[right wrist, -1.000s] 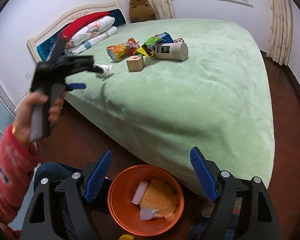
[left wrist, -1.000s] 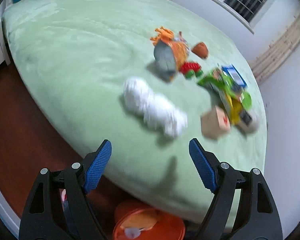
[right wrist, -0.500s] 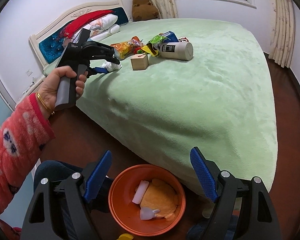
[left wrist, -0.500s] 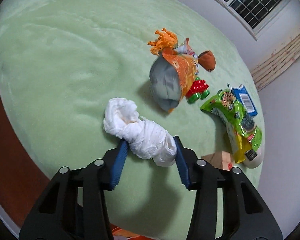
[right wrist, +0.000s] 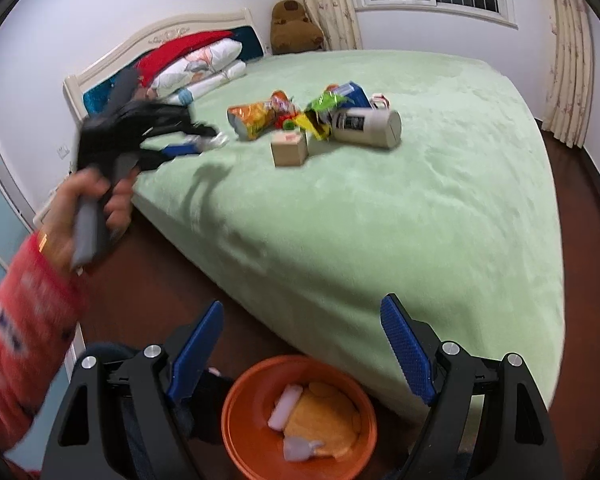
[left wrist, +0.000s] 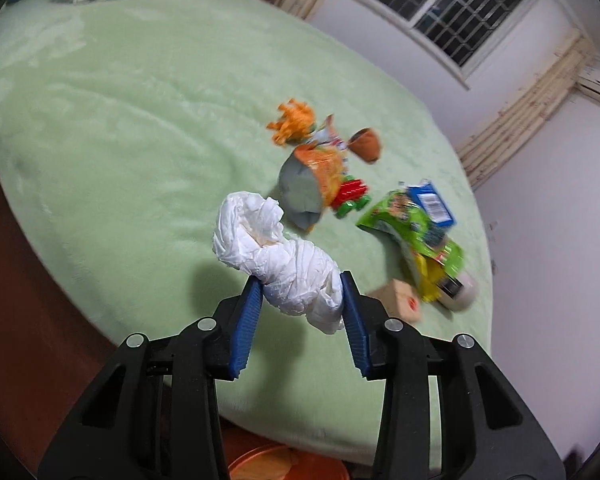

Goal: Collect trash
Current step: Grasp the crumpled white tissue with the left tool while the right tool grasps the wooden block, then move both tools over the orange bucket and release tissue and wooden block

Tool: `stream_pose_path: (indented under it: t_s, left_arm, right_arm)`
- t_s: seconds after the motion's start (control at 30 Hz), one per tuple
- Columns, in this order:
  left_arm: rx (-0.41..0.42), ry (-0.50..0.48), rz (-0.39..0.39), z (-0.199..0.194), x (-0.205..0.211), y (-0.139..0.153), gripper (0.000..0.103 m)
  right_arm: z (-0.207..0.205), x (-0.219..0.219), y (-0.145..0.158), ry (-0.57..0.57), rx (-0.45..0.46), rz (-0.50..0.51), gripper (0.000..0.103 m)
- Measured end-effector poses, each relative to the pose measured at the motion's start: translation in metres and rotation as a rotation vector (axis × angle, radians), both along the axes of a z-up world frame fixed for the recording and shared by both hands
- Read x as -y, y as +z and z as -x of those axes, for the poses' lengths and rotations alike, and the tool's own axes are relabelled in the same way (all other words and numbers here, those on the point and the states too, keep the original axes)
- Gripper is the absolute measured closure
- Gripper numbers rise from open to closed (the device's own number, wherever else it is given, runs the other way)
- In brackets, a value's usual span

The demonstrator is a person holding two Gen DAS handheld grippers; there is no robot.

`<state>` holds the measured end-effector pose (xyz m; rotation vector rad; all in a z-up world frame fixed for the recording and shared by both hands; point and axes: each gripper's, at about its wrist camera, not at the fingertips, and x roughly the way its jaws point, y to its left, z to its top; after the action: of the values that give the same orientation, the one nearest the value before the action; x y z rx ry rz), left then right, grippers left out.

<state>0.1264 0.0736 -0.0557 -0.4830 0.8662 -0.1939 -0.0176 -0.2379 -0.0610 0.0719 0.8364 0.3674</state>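
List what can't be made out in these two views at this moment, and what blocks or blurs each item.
- Orange bin: contents partly hidden by its rim, right wrist view; cut off at the bottom edge, left wrist view.
- Left gripper, closing on the crumpled white wad: motion-blurred in the right wrist view.
- Snack wrappers: print blurred, left wrist view.
- White can: label too small to read, right wrist view.
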Motion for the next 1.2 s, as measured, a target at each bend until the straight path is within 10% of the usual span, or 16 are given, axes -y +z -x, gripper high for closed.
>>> stream_pose_path:
  t_s: [0.47,0.67,1.2]
  left_arm:
    - [0.169,-0.025,-0.094,0.110,-0.018,0.040,0.064]
    - [0.170,-0.027,-0.086,0.117,-0.023,0.040,0.064]
    - [0.160,-0.067,-0.099,0.117,0.001,0.038,0.064]
  right_arm:
    - [-0.157,-0.078,-0.004,-0.102,0.037,-0.062,0.027]
    - [-0.204,-0.102,-0.025,-0.135,-0.059,0.041,0.061]
    - [-0.131,-0.060,0.023,-0.063,0.031,-0.057,0.065]
